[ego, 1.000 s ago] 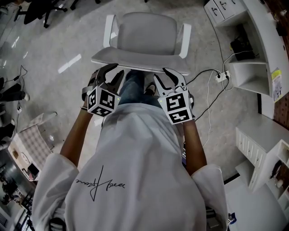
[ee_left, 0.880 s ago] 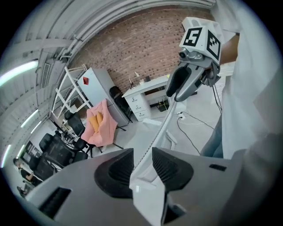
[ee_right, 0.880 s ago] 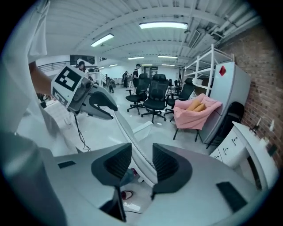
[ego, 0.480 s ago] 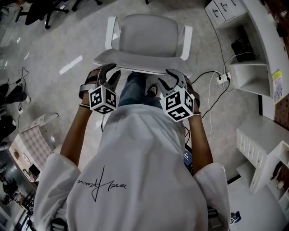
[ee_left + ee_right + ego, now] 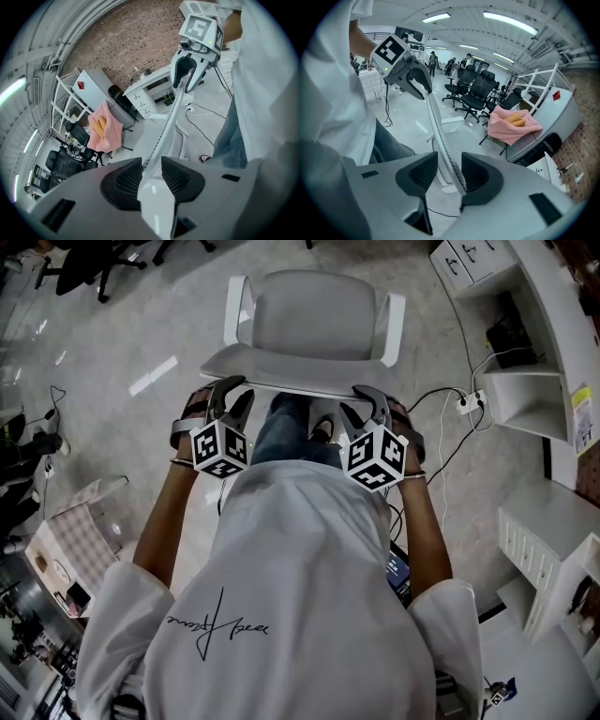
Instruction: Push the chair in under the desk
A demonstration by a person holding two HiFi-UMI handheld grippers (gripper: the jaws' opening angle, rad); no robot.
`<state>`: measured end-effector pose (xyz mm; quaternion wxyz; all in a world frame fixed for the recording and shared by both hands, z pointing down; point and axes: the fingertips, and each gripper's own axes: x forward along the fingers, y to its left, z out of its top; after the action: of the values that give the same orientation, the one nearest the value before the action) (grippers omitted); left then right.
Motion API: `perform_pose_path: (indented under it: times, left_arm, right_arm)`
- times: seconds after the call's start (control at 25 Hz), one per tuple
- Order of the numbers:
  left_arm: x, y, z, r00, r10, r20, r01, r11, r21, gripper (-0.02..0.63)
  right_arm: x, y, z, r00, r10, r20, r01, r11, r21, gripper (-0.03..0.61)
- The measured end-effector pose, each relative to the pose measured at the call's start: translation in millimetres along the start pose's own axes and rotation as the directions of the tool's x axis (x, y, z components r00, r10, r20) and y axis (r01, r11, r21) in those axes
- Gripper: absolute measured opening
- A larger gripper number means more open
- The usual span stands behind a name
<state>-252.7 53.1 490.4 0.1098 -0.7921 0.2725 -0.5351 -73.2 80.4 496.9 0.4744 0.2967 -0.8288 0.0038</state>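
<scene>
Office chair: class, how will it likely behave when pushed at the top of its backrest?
The office chair probably rolls rather than tips, though its castors don't show clearly in any view. Its backrest looks like thin mesh in a slim rim, so it may flex under the push. The glossy floor should add little drag.

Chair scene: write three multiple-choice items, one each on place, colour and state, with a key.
1. The left gripper is at: A the seat; B the backrest's top edge; C an armrest.
2. The draped cloth is: A green; B black; C pink.
3. The right gripper's jaws are: A open astride the backrest; B shut empty; C clamped on a cable.
1 B, its jaws straddle that rim. 2 C, pink in both gripper views. 3 A, they have just been opening, the rim between them.
</scene>
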Motion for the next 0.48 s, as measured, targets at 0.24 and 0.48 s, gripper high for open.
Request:
perform_pose_path:
  times: [0.24,0.48]
  left_arm:
    - [5,3,-1,1.0,0.012,-0.015,-0.011,1.0,0.023,0.115]
    - [8,2,-2,1.0,-0.001,-0.027,0.002,0.999,0.046,0.12]
  right_arm:
    - [7,-1,-3,1.0,-0.003,-0.008,0.003,1.0,-0.03,0.173]
    - [11,0,-3,1.0,0.008,-0.008,-0.008,0.999,-0.035,0.173]
